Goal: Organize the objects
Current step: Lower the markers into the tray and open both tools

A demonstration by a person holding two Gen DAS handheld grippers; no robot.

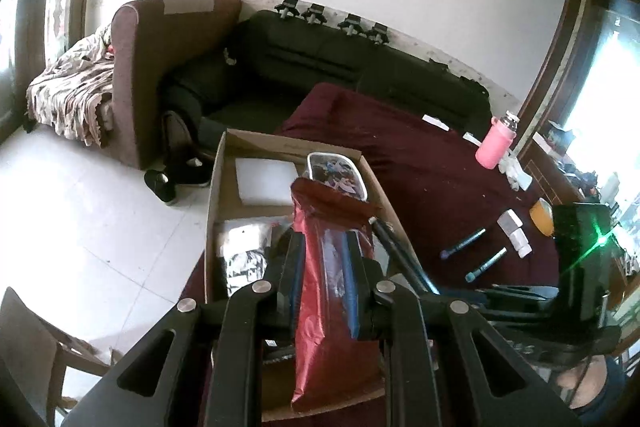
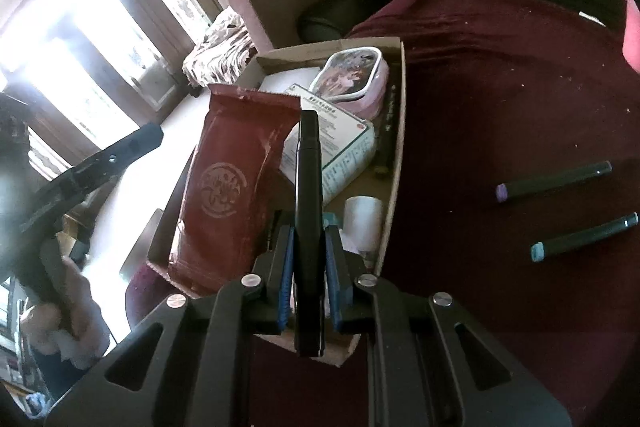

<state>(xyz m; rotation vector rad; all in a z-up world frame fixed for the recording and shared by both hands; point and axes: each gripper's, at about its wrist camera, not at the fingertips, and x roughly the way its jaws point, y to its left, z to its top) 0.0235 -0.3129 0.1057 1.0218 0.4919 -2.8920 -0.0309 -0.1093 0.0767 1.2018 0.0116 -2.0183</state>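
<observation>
The red pouch [image 1: 324, 267] is clamped in the left gripper [image 1: 322, 263] and the black marker [image 2: 308, 227] in the right gripper [image 2: 308, 259], both above the box [image 2: 396, 163]. This looks like the placing step; next, I think, each must go down into free space and be released.

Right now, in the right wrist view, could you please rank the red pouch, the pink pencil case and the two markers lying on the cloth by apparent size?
1. red pouch, though it is nearest the camera
2. pink pencil case
3. purple-tipped marker and teal-tipped marker: alike, so unranked
</observation>
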